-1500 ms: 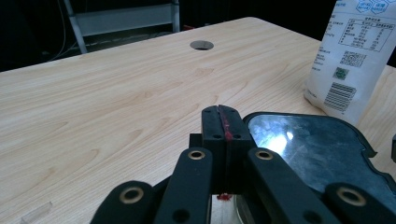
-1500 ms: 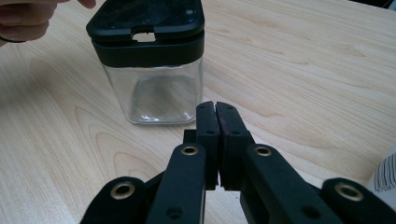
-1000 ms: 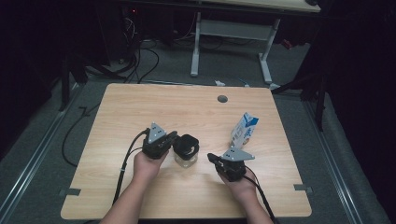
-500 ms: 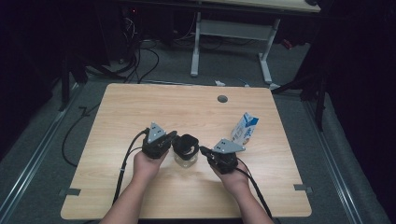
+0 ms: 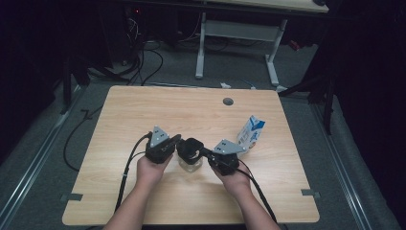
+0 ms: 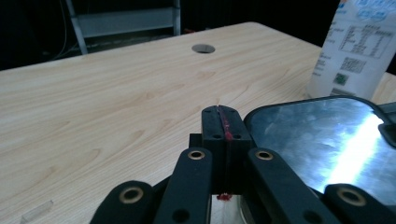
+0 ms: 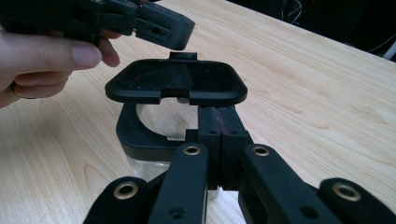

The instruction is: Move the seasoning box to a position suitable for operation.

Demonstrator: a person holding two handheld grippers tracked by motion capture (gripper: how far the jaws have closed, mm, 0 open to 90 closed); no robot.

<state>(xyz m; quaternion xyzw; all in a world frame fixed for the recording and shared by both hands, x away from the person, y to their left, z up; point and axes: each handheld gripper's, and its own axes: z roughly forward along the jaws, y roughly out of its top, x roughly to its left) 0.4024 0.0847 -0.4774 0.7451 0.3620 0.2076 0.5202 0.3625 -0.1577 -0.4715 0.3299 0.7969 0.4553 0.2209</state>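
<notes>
Clear container with black hinged lid (image 5: 190, 152) sits lower centre of frame on tabletop (image 5: 143, 110), between both tongs. Lid raised, right tongs (image 5: 207, 153) together, tips just under its front edge; left tongs (image 5: 176, 142) together, at its far side — both equally near.

Pale wood-grain table (image 5: 143, 115), matt; clear container (image 7: 154, 163) with black plastic lid (image 7: 177, 86); printed paper carton (image 5: 251, 132).
</notes>
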